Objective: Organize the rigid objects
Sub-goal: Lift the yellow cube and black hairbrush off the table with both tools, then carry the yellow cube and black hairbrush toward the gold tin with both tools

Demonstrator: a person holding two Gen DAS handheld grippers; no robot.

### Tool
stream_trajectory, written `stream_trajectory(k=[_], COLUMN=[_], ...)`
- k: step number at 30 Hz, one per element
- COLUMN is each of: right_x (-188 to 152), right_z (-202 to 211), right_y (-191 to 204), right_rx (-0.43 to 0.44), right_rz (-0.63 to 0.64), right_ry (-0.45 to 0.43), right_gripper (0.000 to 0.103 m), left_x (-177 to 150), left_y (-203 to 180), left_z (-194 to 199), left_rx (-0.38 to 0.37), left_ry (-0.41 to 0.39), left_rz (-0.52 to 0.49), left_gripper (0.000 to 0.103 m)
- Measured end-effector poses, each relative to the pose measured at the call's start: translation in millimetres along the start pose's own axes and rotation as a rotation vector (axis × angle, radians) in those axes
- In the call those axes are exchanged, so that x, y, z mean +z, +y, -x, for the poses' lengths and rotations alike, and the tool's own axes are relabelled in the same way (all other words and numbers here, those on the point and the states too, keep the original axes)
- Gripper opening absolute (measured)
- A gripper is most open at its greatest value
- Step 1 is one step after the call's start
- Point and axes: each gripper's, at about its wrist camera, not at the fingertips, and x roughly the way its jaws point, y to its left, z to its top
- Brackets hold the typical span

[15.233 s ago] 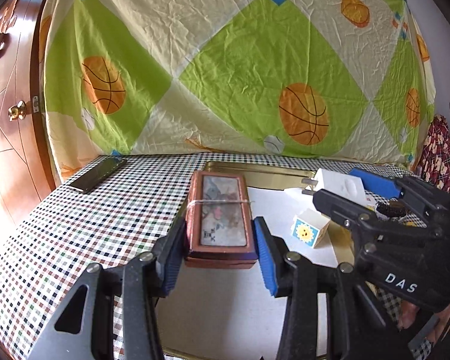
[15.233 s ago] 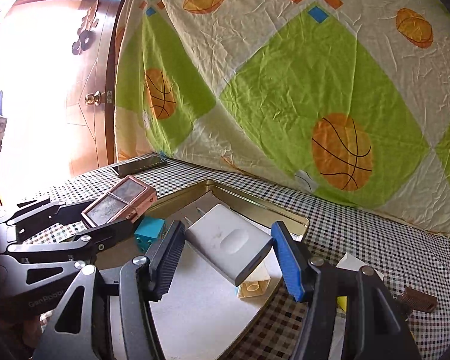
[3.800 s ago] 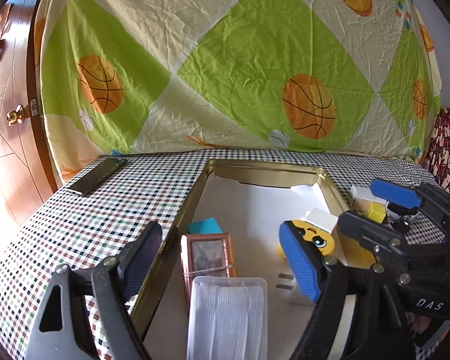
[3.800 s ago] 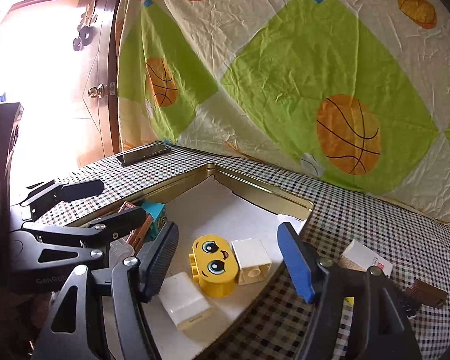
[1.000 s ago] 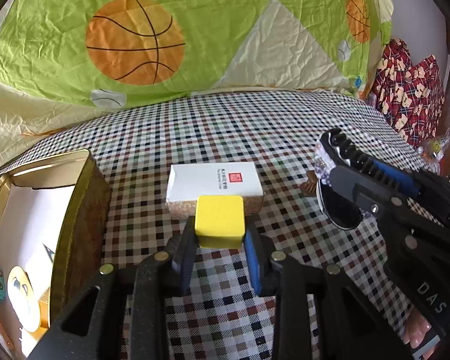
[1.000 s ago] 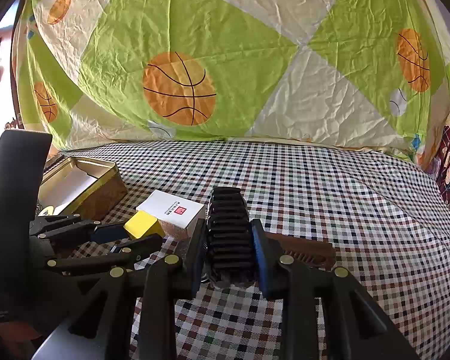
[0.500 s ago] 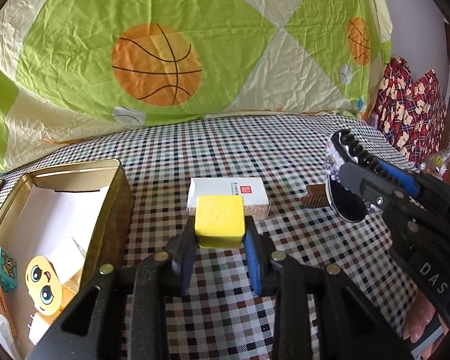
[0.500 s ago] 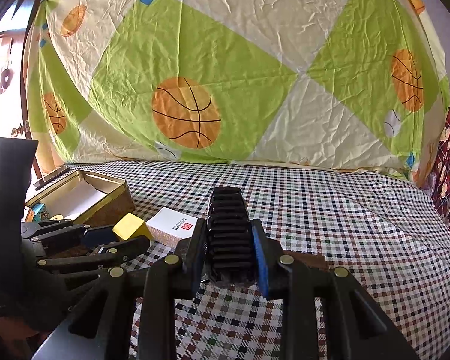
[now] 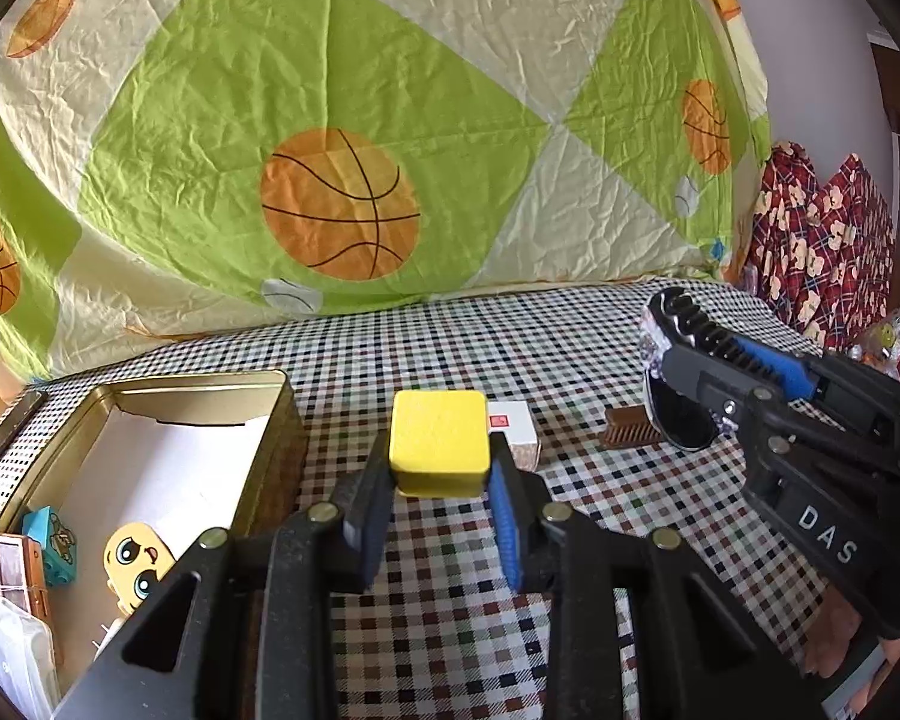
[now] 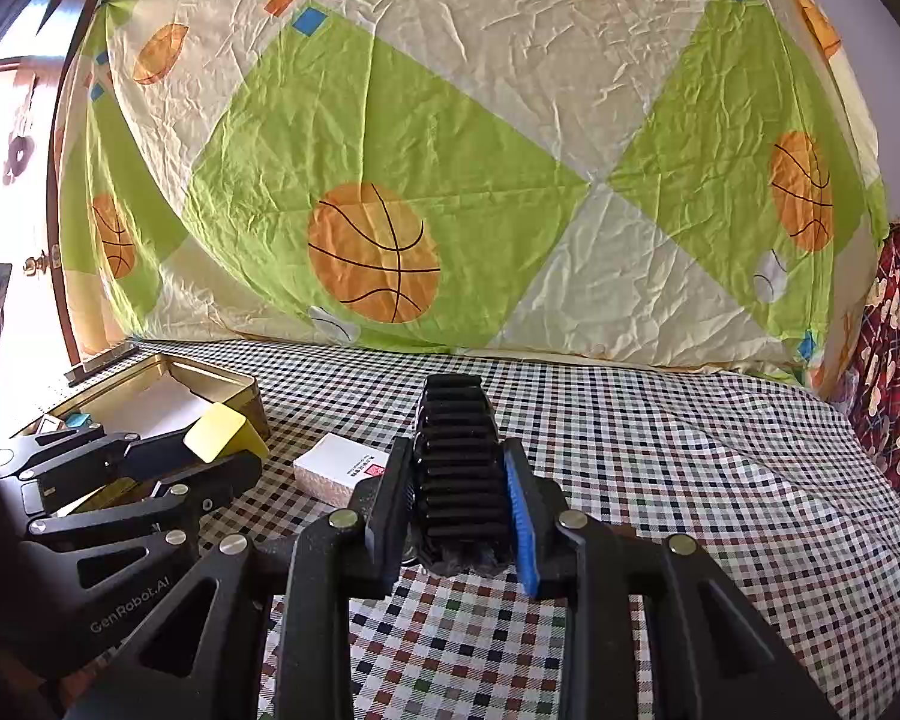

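My left gripper (image 9: 439, 483) is shut on a yellow block (image 9: 439, 441), held above the checked tablecloth just right of the gold tin tray (image 9: 270, 381). From the right wrist view the same yellow block (image 10: 225, 433) shows near the tray (image 10: 234, 381). My right gripper (image 10: 459, 504) is shut on a black ribbed hair clip (image 10: 457, 456); in the left wrist view that gripper (image 9: 699, 375) hangs at the right. A white box (image 9: 513, 429) lies behind the yellow block, and a brown comb (image 9: 627, 431) lies to its right.
The tray holds a yellow face toy (image 9: 135, 561), a teal block (image 9: 51, 537), a brown framed case (image 9: 18, 570) and a clear plastic box (image 9: 12, 657). A dark flat bar (image 9: 9, 429) lies left of the tray. A basketball-print sheet (image 9: 342, 204) hangs behind; red patterned cloth (image 9: 822, 252) sits at the right.
Both grippers have lifted and tilted upward with their objects. The left one with the yellow block has swung left toward the tray, so more of the tray's contents show.
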Motion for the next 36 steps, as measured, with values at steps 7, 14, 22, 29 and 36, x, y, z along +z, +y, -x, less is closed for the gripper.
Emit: stream_trajectory(k=[7, 14, 22, 29, 36], right_x=[-1.6, -2.5, -3.2, -4.0, -5.3], right_z=[8.2, 14.9, 21.7, 26.9, 32.0], right_y=[1.2, 1.7, 2.3, 2.9, 3.0], right_rx=[-0.002, -0.004, -0.004, -0.007, -0.012], right_rz=[0.003, 0.0, -0.004, -0.007, -0.013], right_ry=[-0.034, -0.058, -0.075, -0.09, -0.099], right_gripper=[0.031, 0.031, 0.031, 0.031, 0.031], left_x=[-1.5, -4.3, -7.0, -9.7, -12.0], left_y=[2.9, 4.6, 7.3, 9.6, 9.3], left_z=[10.1, 20.2, 29.0, 35.7, 43.4], left_rx=[0.004, 0.008, 0.016, 0.012, 0.01], left_ry=[-0.044, -0.083, -0.119, -0.144, -0.167], left_rz=[0.017, 0.024, 0.028, 0.033, 0.032], left_gripper=[0.029, 0.029, 0.029, 0.029, 0.029])
